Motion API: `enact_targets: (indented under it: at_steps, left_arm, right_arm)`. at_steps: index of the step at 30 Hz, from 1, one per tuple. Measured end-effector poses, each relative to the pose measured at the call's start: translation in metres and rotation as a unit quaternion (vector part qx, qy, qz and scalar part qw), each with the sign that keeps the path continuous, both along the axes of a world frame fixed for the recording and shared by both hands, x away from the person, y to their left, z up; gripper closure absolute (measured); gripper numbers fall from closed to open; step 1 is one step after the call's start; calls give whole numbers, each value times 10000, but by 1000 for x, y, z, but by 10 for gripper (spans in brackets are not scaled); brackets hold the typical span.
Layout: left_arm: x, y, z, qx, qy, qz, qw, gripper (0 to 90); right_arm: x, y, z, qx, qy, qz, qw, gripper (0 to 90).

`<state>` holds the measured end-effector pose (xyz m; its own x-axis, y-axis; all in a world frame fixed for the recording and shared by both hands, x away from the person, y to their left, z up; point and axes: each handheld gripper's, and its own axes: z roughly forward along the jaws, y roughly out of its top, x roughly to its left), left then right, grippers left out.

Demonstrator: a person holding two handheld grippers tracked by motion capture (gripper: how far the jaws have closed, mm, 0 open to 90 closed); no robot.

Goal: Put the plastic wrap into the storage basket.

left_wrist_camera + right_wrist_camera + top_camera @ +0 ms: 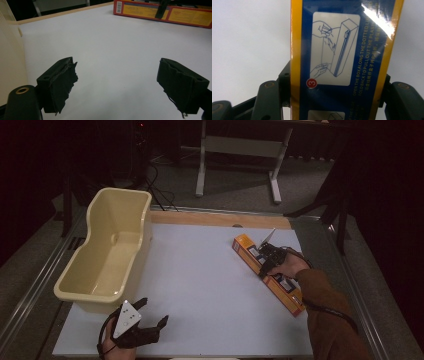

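Note:
A long orange and blue box lies slantwise on the right of the white table. My right gripper sits over its middle, shut on it. In the right gripper view the box runs upward between the two fingers, which press on its long sides; its printed face shows opening instructions. My left gripper hovers open near the front left edge, holding nothing. In the left gripper view its jaws stand wide apart over bare table, with the box far off.
A cream plastic tub, with nothing in it, stands on the left of the table, just beyond my left gripper; its wall appears at the left. A wooden strip borders the far edge. Desk legs and cables are on the floor behind.

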<state>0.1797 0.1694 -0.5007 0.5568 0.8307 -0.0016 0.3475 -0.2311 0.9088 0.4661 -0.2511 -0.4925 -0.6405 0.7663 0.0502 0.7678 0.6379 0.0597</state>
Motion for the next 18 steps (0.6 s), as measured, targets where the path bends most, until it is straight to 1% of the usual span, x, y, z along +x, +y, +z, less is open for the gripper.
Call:
enact_targets:
  at_steps: [2, 4, 5, 6, 7, 9, 10, 11, 15, 18]
  left_arm:
    - [0, 0, 0, 2, -6, -5, 10000, 153]
    - [0, 0, 0, 6, -7, -3, 10000, 153]
    - [-1, 0, 0, 2, -11, 1, 10000, 152]
    - [-1, 0, 0, -4, -16, 9, 10000, 152]
    - [-1, 0, 0, -13, -17, 19, 10000, 153]
    - [-1, 1, 0, -19, -19, 24, 10000, 153]
    - [-1, 1, 0, -19, -19, 24, 10000, 153]
    - [-1, 1, 0, -15, -21, 23, 10000, 152]
    - [-1, 0, 0, -11, -20, 17, 10000, 153]
    - [-1, 1, 0, -21, -22, 29, 10000, 152]
  right_arm:
    - [-3, 2, 1, 68, 90, -58, 9999, 398]
    - [-4, 4, 3, 90, 95, -46, 9999, 398]
    - [-7, 6, 5, 155, 117, -54, 9998, 398]
    - [-7, 6, 5, 155, 117, -54, 9998, 398]
    - [-9, 9, 8, 254, 132, -30, 9996, 398]
    - [-10, 11, 9, 276, 138, -43, 9995, 398]
    - [-11, 12, 10, 326, 106, -49, 9994, 398]
    - [-13, 15, 14, 433, 42, -37, 9990, 399]
    - [-14, 22, 23, 682, 15, -99, 9976, 399]
    - [-16, 27, 28, 913, 97, -191, 9956, 399]
